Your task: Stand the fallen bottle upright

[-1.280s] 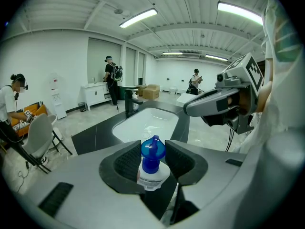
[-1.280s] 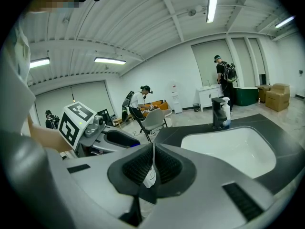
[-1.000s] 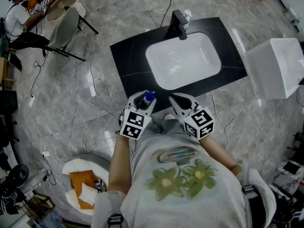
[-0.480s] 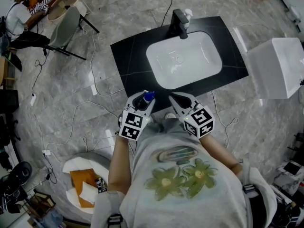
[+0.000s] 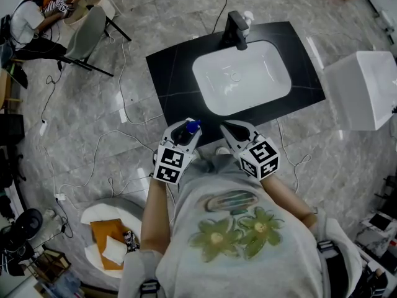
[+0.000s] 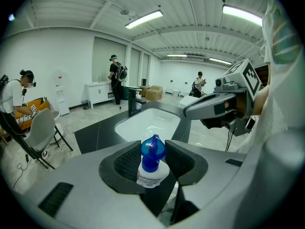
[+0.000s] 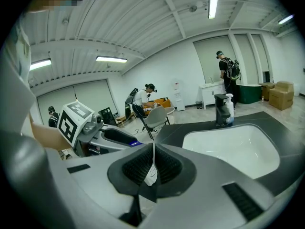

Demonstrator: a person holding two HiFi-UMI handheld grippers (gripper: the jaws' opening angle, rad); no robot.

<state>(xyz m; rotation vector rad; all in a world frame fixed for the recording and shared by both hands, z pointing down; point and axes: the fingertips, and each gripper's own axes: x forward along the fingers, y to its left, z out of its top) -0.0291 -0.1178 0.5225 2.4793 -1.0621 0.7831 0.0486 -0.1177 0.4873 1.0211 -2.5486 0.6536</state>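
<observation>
A small clear bottle with a blue cap stands upright between the pads of my left gripper, which is shut on its neck and shoulder. From the head view, the blue cap shows at the left gripper, just over the front edge of the black counter. My right gripper hovers beside it, to the right and apart from the bottle. Its pads are pressed together in the right gripper view, with only a thin white sliver at the seam.
A white sink basin is set in the counter, with a dark faucet and a small white bottle behind it. A white box stands at right. Cables cross the marble floor; a chair and a seated person are at far left.
</observation>
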